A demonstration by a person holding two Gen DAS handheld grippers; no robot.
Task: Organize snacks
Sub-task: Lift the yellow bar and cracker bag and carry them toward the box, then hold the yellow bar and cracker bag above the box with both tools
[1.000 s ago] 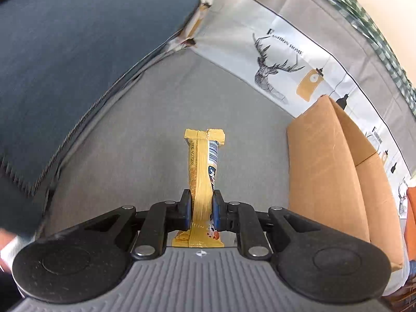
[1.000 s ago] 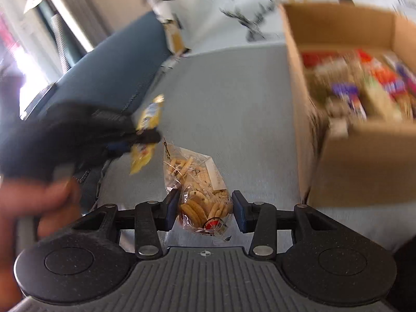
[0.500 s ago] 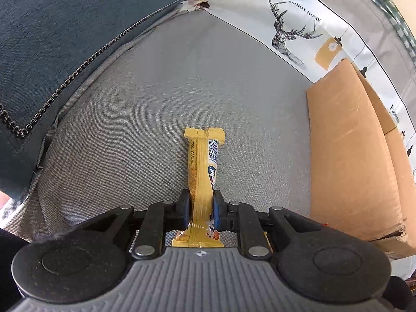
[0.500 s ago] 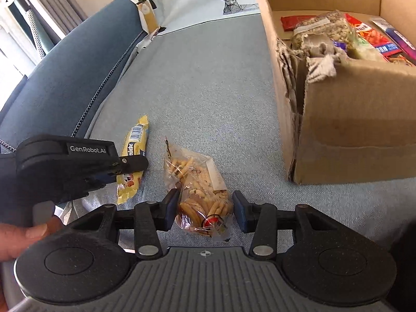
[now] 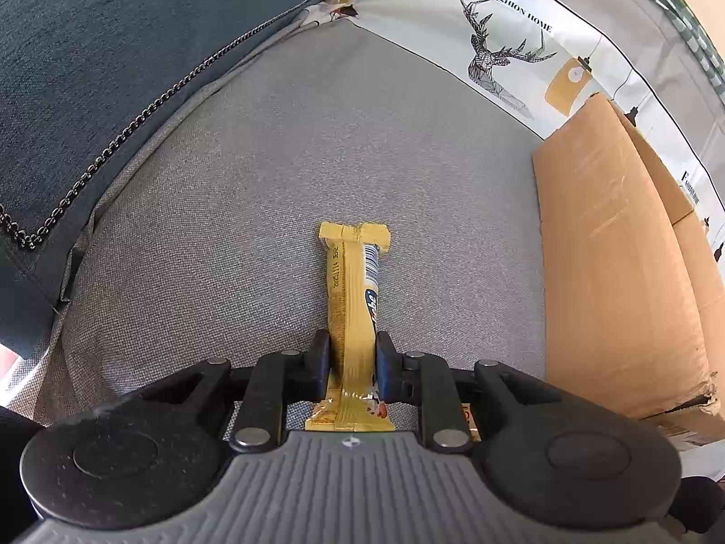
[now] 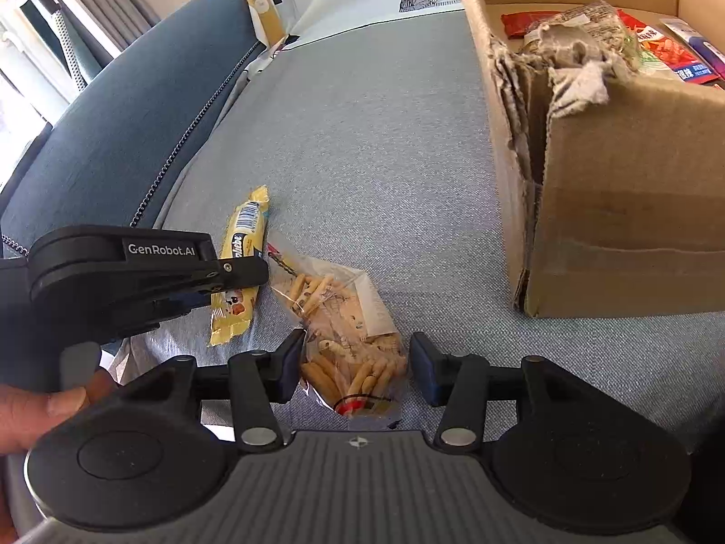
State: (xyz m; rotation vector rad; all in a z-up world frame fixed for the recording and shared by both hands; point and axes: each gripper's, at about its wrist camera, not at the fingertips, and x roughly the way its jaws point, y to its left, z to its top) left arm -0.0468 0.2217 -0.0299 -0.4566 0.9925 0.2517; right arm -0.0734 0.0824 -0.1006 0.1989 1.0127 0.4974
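Observation:
A yellow snack bar (image 5: 351,299) lies lengthwise on the grey sofa seat (image 5: 226,226). My left gripper (image 5: 352,365) straddles its near end, and its jaws are opening, with a thin gap showing beside the wrapper. In the right wrist view the same bar (image 6: 244,235) rests flat under the left gripper (image 6: 240,272). Just right of it lies a clear bag of biscuit sticks (image 6: 349,331) on the seat. My right gripper (image 6: 358,362) stands around the bag with its jaws opening, and the right pad is clear of the plastic.
An open cardboard box (image 6: 625,208) holding several snack packets (image 6: 657,45) stands on the seat to the right, with one corner torn. The box wall (image 5: 607,249) is close beside the bar. A dark blue cushion (image 5: 113,45) borders the left. A hand (image 6: 36,403) holds the left gripper.
Both grippers have come down to the seat with their snacks. The bar and the bag now lie on the fabric, and both pairs of jaws have widened slightly.

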